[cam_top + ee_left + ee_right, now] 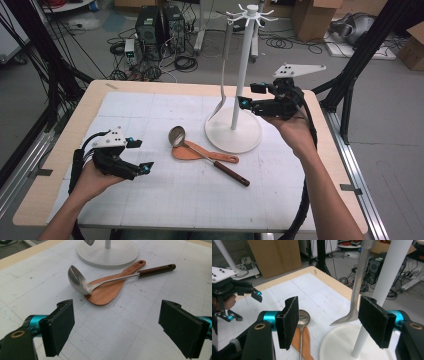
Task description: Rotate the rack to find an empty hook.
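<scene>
Two grippers work over a white gridded mat (150, 200) on a pale wooden table (75, 125). At lower left of the high view the left gripper (142, 167) rests low with its jaws spread and nothing between them; at upper right the right gripper (243, 103) hovers beside the white utensil stand (235, 132), jaws apart and clear of everything. From the stand's top hooks hangs a metal spatula (223, 75), its blade just above the round base. At the frame's centre a steel ladle (176, 136) lies across a wooden rice paddle (192, 154). The left gripper view alone shows the ladle's bowl resting on the paddle's broad blade and the hole in each handle end. The right gripper view alone shows the spatula's blade tip between its own jaws' line of sight, untouched. Beyond the table, upper frame, sit computer towers (160, 25), tangled cables and cardboard boxes (312, 17) on a grey floor
</scene>
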Motion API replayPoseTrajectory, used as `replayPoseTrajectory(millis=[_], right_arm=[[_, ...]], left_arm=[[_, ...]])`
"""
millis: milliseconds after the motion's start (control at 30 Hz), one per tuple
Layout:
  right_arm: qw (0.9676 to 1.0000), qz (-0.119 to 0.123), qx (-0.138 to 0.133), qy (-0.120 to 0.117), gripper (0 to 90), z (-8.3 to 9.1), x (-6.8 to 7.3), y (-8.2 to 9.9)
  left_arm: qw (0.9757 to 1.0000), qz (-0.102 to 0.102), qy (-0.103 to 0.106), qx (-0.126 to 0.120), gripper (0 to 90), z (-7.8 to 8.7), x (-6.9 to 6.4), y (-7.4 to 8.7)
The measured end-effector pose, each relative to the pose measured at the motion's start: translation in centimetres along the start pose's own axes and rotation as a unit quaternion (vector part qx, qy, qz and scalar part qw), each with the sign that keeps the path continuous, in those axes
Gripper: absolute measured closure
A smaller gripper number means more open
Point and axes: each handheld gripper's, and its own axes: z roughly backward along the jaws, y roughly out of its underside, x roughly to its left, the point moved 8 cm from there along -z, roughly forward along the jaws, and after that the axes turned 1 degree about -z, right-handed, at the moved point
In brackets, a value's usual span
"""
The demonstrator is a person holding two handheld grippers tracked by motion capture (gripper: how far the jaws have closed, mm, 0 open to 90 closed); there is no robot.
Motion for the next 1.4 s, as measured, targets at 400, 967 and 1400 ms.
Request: replayPoseTrajectory(millis=[400, 967, 1400], right_arm=[[0.9998, -0.009, 0.017, -0.008, 28.0, -1.0, 0.3, 3.2], [0.9990, -0.008, 0.039, -0.020, 24.9, -2.5, 1.7, 7.3], [0.9986, -0.016, 0.046, -0.020, 24.6, -2.7, 1.5, 8.6]], left_arm=[[1.0000, 0.000, -0.001, 0.001, 14.0, 0.0, 0.0, 0.1], [1.0000, -0.001, 0.002, 0.001, 14.0, 0.0, 0.1, 0.1], [1.0000, 0.001, 0.002, 0.001, 14.0, 0.0, 0.0, 0.1]])
